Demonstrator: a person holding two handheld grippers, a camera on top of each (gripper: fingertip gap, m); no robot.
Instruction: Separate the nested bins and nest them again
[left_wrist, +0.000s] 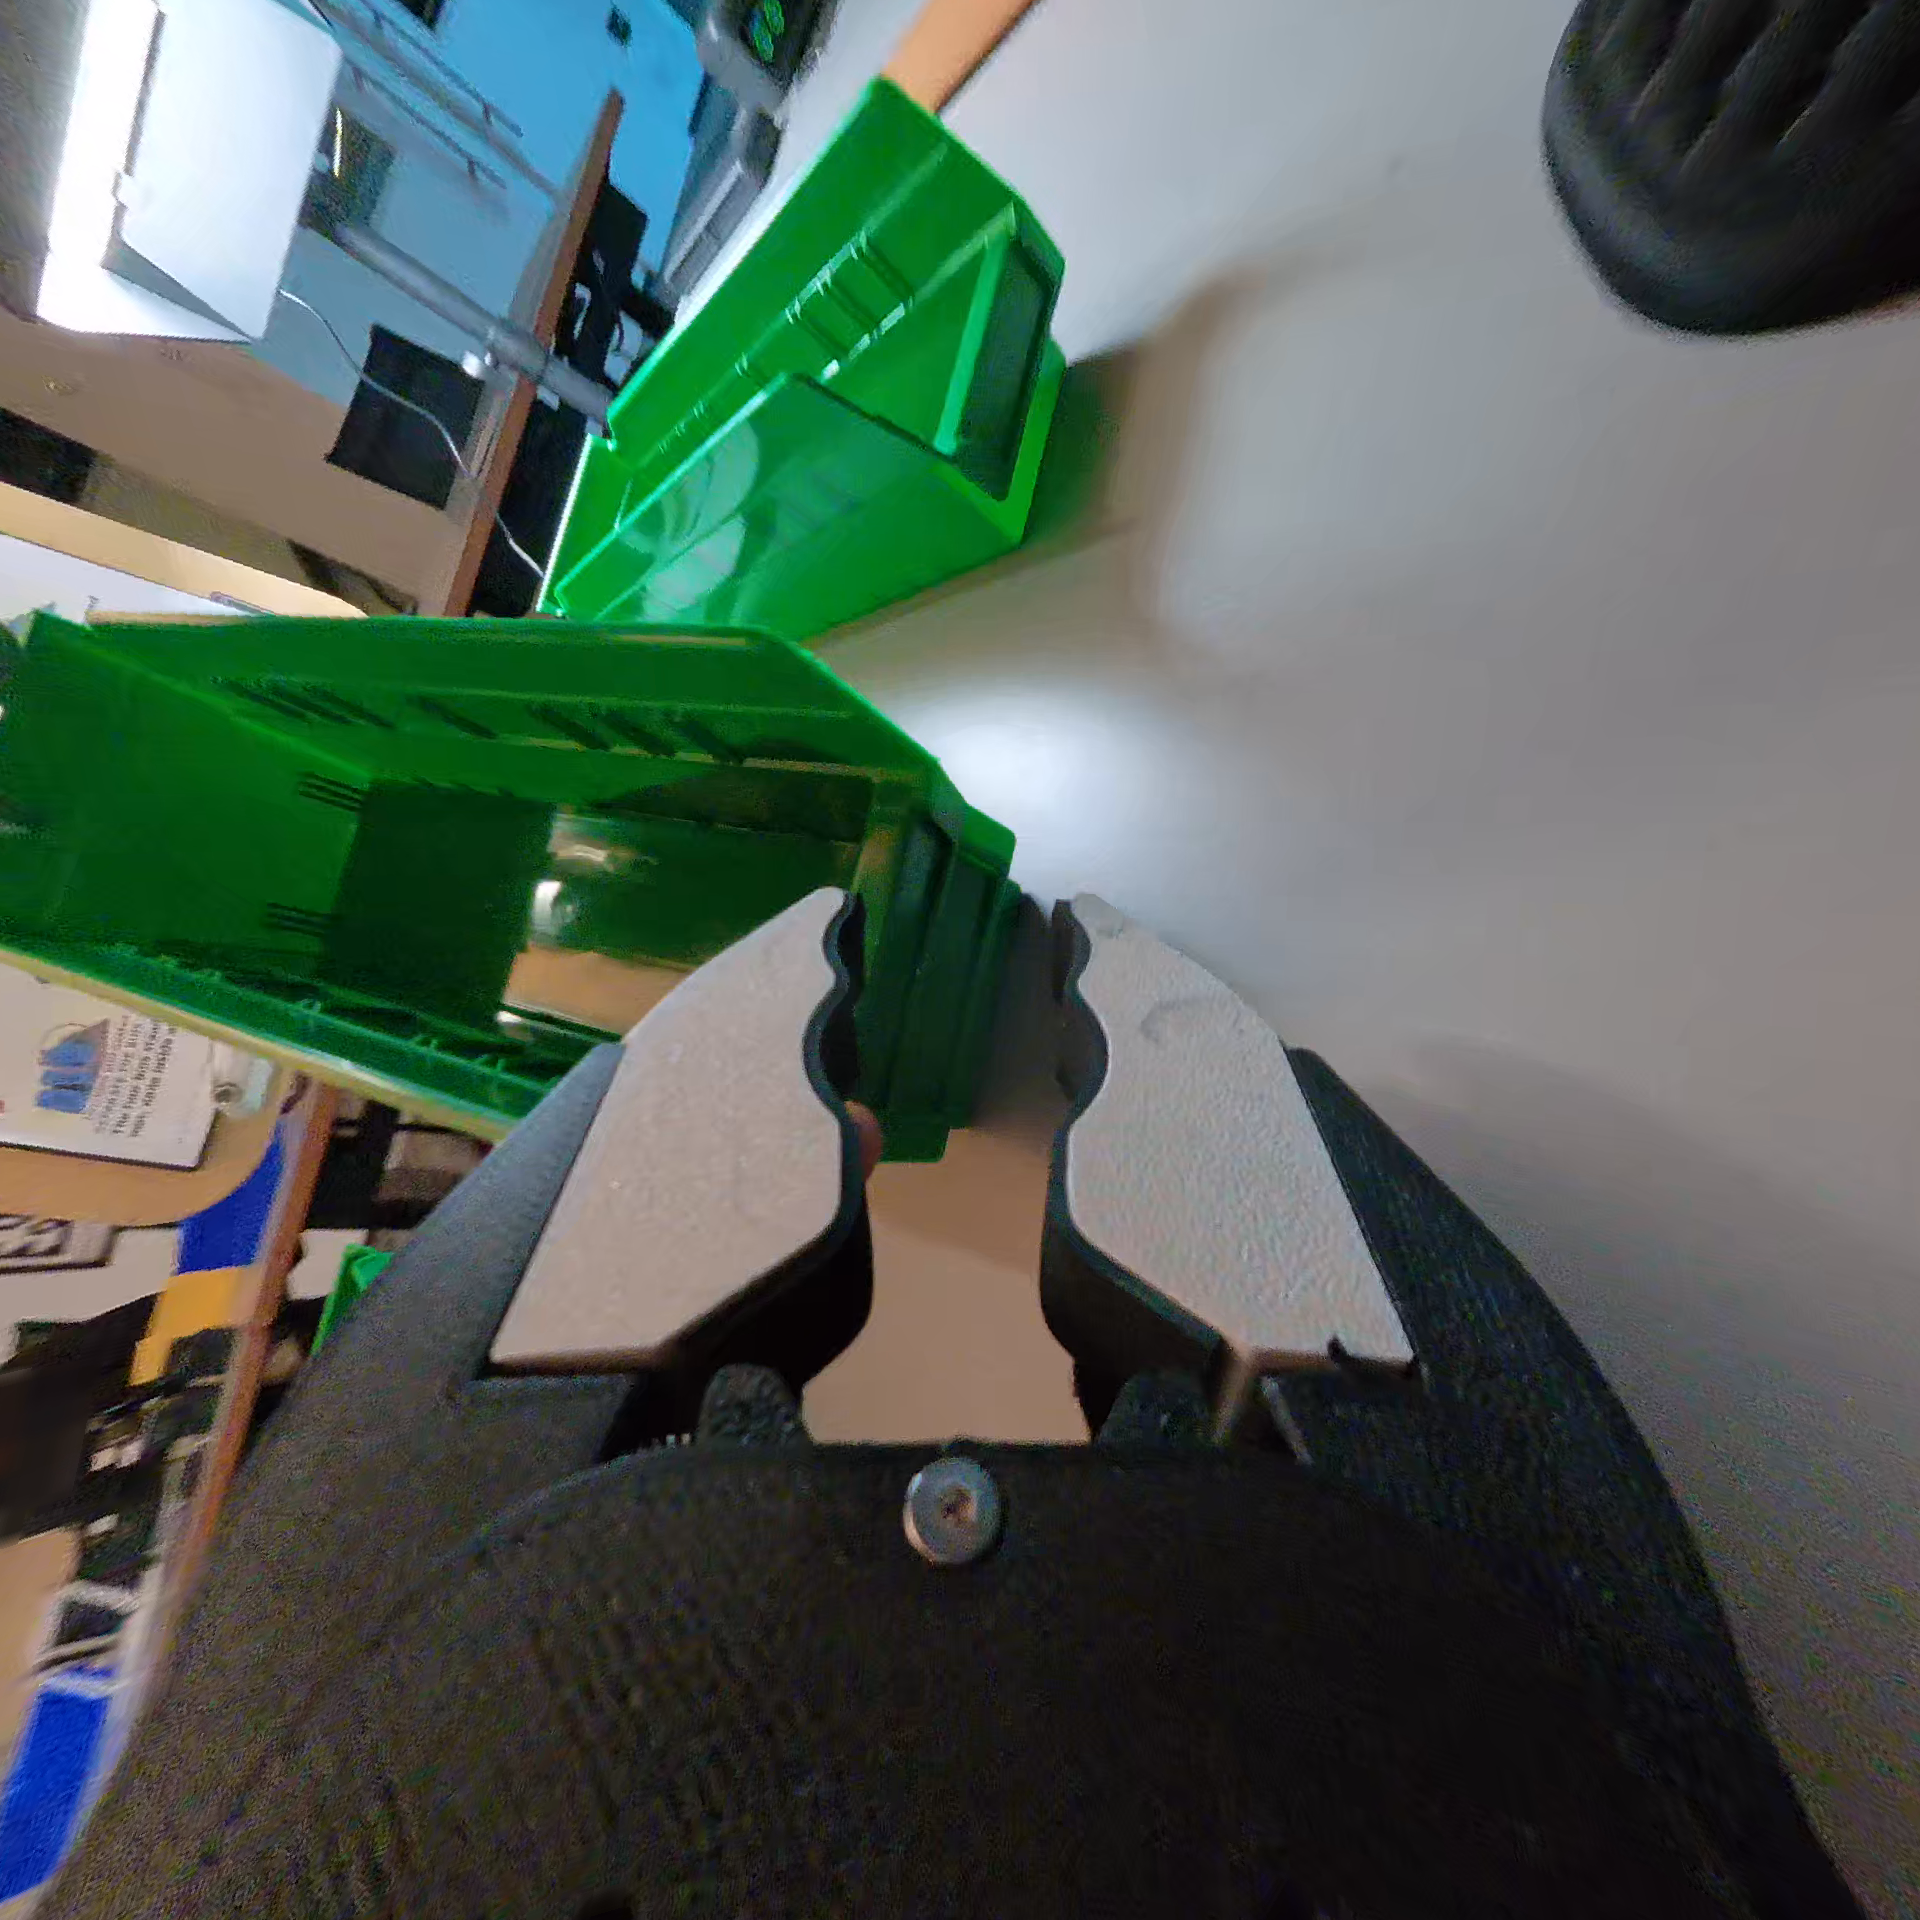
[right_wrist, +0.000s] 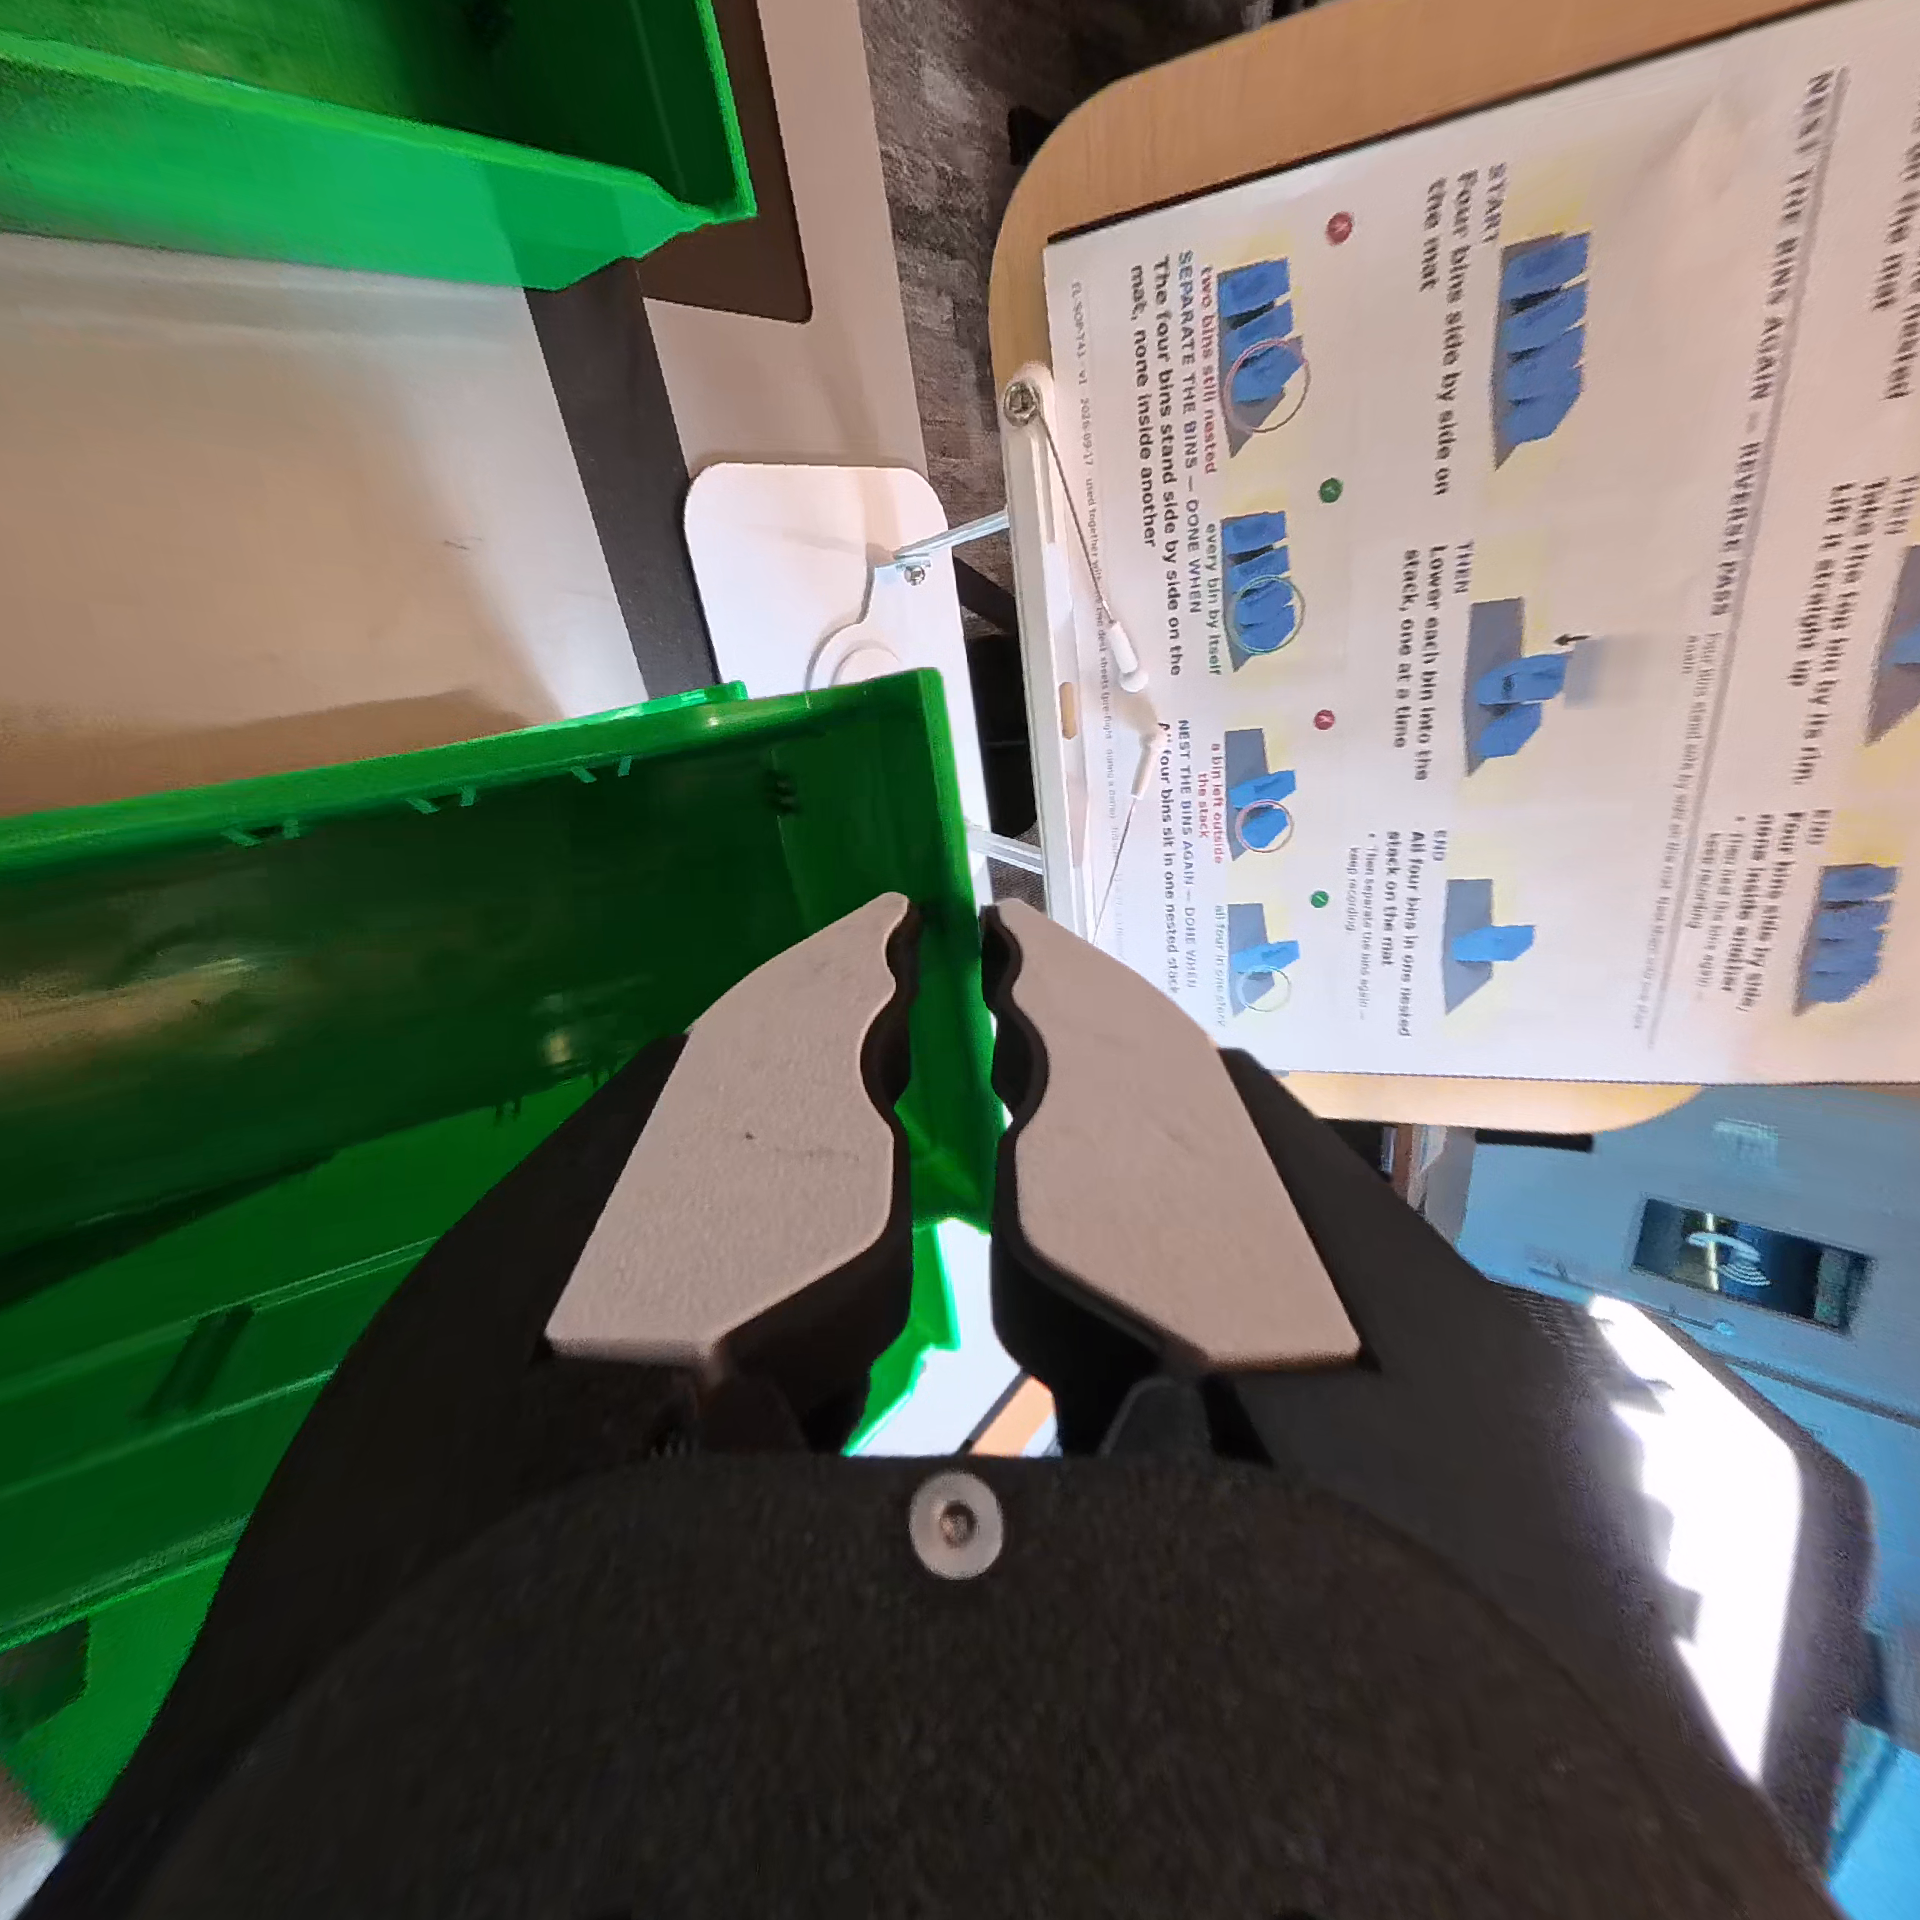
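Note:
In the left wrist view a green bin (left_wrist: 436, 810) has its open top turned to the left of the frame. My left gripper (left_wrist: 951, 935) has its fingers on either side of the bin's thick front lip and is shut on it. Two more green bins (left_wrist: 831, 416) stand farther along the white table (left_wrist: 1455, 831). In the right wrist view my right gripper (right_wrist: 951, 925) is shut on the thin end wall of a green bin (right_wrist: 468, 935). More green plastic (right_wrist: 208, 1403) lies right below it. I cannot tell whether it is the same bin. Another green bin (right_wrist: 364, 125) is at the top left.
A black ribbed object (left_wrist: 1745, 156), blurred, sits at the top right of the left wrist view. A printed instruction sheet (right_wrist: 1507, 571) lies on a wooden board beyond the table edge. A white bracket plate (right_wrist: 821, 561) is next to it. Shelves and room clutter lie beyond the table. The tips of one gripper are about 30 centimeters away from the tips of the other. My left gripper is the nearer one to the black ribbed object (left_wrist: 1745, 156): about 20 centimeters, against 45 centimeters.

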